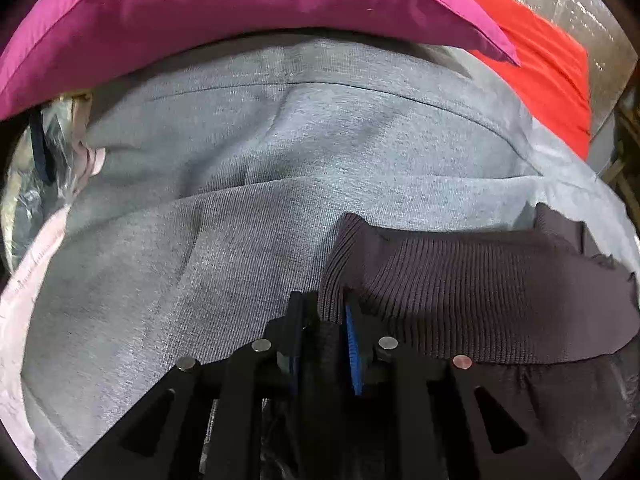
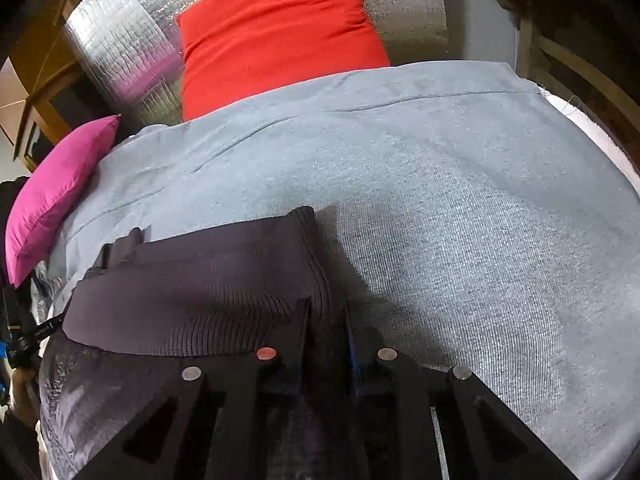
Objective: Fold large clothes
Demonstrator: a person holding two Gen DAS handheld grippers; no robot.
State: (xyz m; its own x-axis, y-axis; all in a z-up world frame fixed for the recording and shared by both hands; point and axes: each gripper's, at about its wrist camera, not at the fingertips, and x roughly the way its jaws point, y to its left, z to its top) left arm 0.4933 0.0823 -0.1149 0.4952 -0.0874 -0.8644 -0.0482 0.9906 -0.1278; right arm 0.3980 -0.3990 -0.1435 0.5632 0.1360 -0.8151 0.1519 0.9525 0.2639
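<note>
A dark jacket with a ribbed knit hem (image 1: 460, 280) is held between both grippers over a grey blanket (image 1: 240, 208). My left gripper (image 1: 326, 308) is shut on the left end of the ribbed hem. My right gripper (image 2: 328, 312) is shut on the right end of the same hem (image 2: 200, 288). The jacket's shiny dark body (image 2: 100, 392) hangs below the hem toward the cameras. The hem lies stretched across the blanket (image 2: 460, 220) between the two grippers.
A magenta pillow (image 1: 240, 12) lies at the far edge in the left view and at the left (image 2: 56, 192) in the right view. A red pillow (image 2: 276, 28) leans on a silver foil panel (image 2: 128, 40). Wooden furniture (image 2: 580, 60) stands at right.
</note>
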